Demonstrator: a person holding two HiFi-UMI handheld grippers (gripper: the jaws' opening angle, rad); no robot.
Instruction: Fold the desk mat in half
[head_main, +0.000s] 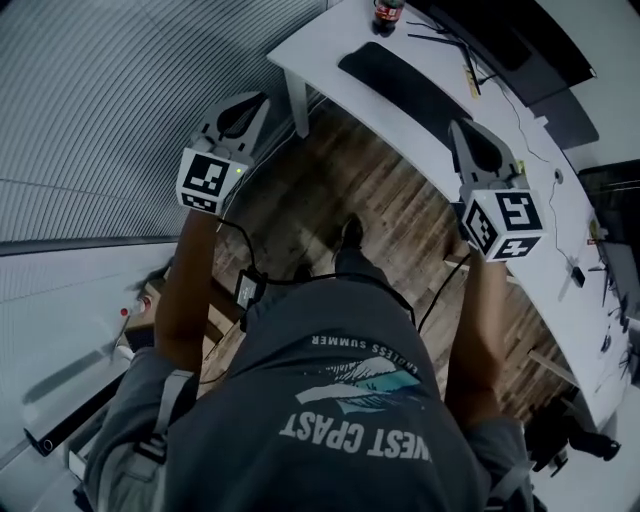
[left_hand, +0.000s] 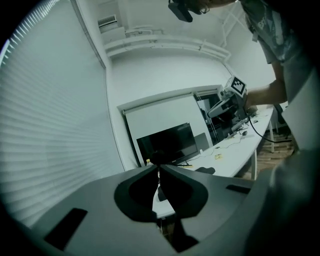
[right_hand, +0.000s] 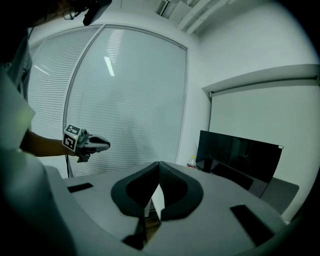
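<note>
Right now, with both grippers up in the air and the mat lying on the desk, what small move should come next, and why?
Probably carry both grippers forward and down toward the near edge of the desk mat, opening them on the way. The left gripper and right gripper are both shut on nothing and hang short of the mat, which lies untouched on the desk.

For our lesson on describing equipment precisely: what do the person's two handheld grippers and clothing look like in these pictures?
The left gripper and right gripper each have a pale grey shell with dark padded jaws and carry a white cube printed with black square markers. Black cables trail from both along the arms. The person wears a grey T-shirt with white lettering.
</note>
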